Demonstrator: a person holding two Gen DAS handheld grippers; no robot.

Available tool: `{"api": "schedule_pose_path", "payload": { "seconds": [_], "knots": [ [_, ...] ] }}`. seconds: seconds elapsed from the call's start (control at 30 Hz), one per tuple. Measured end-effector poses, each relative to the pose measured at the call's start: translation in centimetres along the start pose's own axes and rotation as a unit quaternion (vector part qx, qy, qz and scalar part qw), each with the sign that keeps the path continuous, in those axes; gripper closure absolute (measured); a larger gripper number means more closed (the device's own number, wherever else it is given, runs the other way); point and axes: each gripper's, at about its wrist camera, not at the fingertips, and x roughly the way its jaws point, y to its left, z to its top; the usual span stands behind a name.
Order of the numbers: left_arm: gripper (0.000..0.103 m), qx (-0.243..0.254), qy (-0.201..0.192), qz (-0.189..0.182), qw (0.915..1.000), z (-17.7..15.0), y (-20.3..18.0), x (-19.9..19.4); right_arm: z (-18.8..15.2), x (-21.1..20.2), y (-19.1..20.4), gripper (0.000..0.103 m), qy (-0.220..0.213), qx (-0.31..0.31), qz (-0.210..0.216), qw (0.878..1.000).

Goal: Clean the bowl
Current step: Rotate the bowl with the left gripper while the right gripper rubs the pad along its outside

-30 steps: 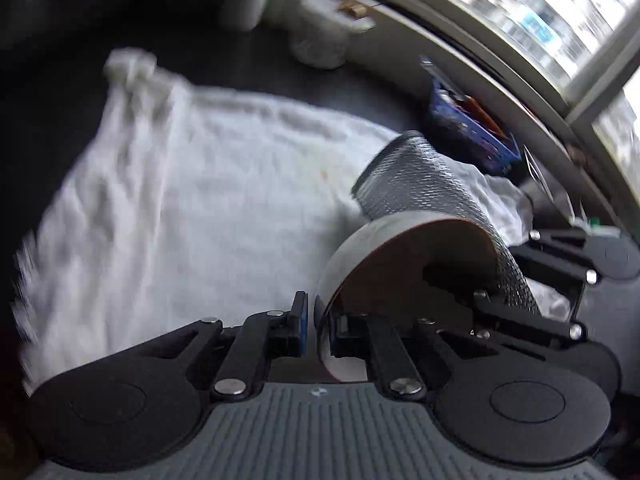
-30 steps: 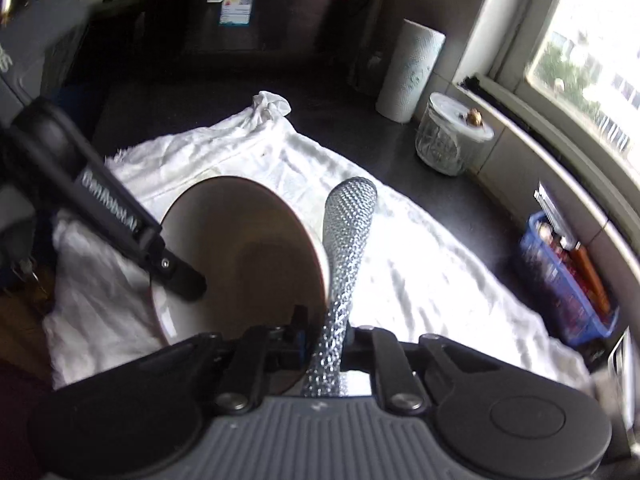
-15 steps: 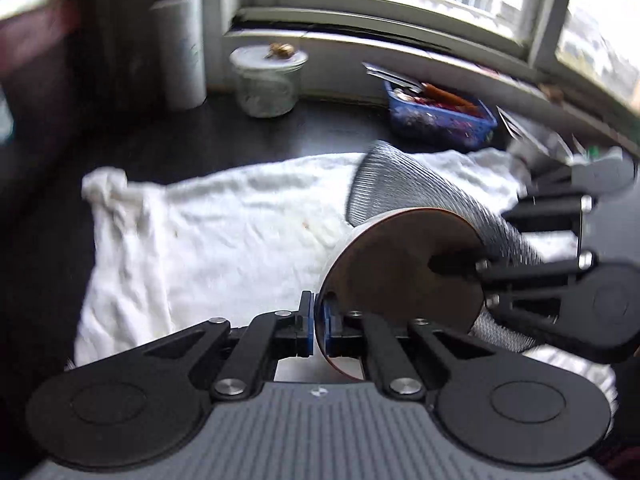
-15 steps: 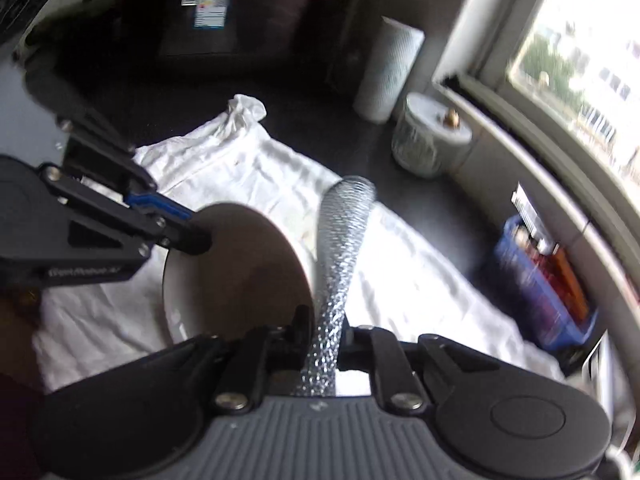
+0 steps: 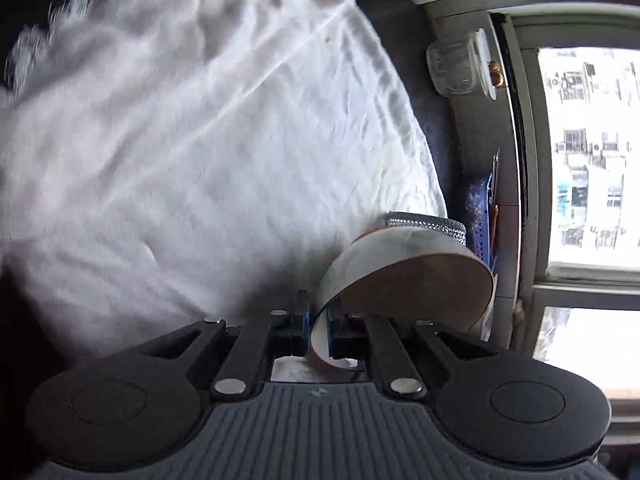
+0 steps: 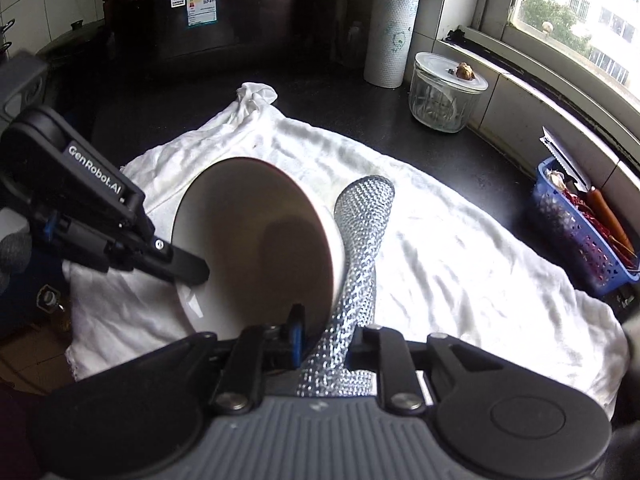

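Note:
A bowl (image 6: 256, 240), white inside and brown outside, is held on edge above a white cloth (image 6: 460, 260). My left gripper (image 6: 188, 276) comes in from the left and is shut on the bowl's rim. In the left wrist view that rim passes between the left gripper's (image 5: 318, 316) blue pads, with the bowl's brown outside (image 5: 416, 280) to the right. A silver mesh scrubber (image 6: 360, 240) stands against the bowl's outer wall. My right gripper (image 6: 328, 332) has the scrubber's lower end between its fingers; its jaws are opening. The scrubber's tip (image 5: 424, 224) shows behind the bowl.
On the dark counter behind the cloth stand a paper towel roll (image 6: 392, 36), a lidded glass jar (image 6: 444, 92) and a dark red appliance (image 6: 208, 12). A blue basket (image 6: 580, 240) of utensils sits by the window sill at the right.
The left wrist view has rolled far over and dropped, tipping the bowl with it. The right gripper's fingers stand wider around the scrubber than before.

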Motion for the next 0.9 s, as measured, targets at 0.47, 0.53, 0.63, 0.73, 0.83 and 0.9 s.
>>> {"api": "schedule_pose_path", "payload": {
  "seconds": [0.47, 0.53, 0.63, 0.73, 0.83, 0.9],
  "knots": [
    [0.094, 0.453, -0.105, 0.198, 0.8629, -4.1, -9.7, -1.2, -0.6, -0.3, -0.3, 0.087, -0.011, 0.026, 0.022, 0.999],
    [0.098, 0.558, -0.123, 0.230, 0.7875, -6.2, -11.3, -0.7, -0.4, -0.6, 0.6, 0.087, -0.017, -0.002, 0.003, 1.000],
    [0.098, 0.632, -0.144, 0.234, 0.7242, -7.6, -12.2, 0.1, 0.1, -1.3, 1.9, 0.089, -0.030, -0.059, -0.028, 0.997],
    [0.098, 0.656, -0.155, 0.220, 0.7052, -7.6, -12.3, 0.7, 0.7, -1.9, 2.3, 0.091, -0.041, -0.102, -0.059, 0.992],
    [0.097, 0.623, -0.154, 0.205, 0.7386, -6.7, -12.1, 0.5, 1.0, -2.0, 1.6, 0.091, -0.042, -0.104, -0.060, 0.992],
    [0.097, 0.580, -0.149, 0.191, 0.7780, -5.8, -11.4, -0.3, 1.1, -1.8, 0.9, 0.090, -0.037, -0.072, -0.045, 0.996]
  ]
}}
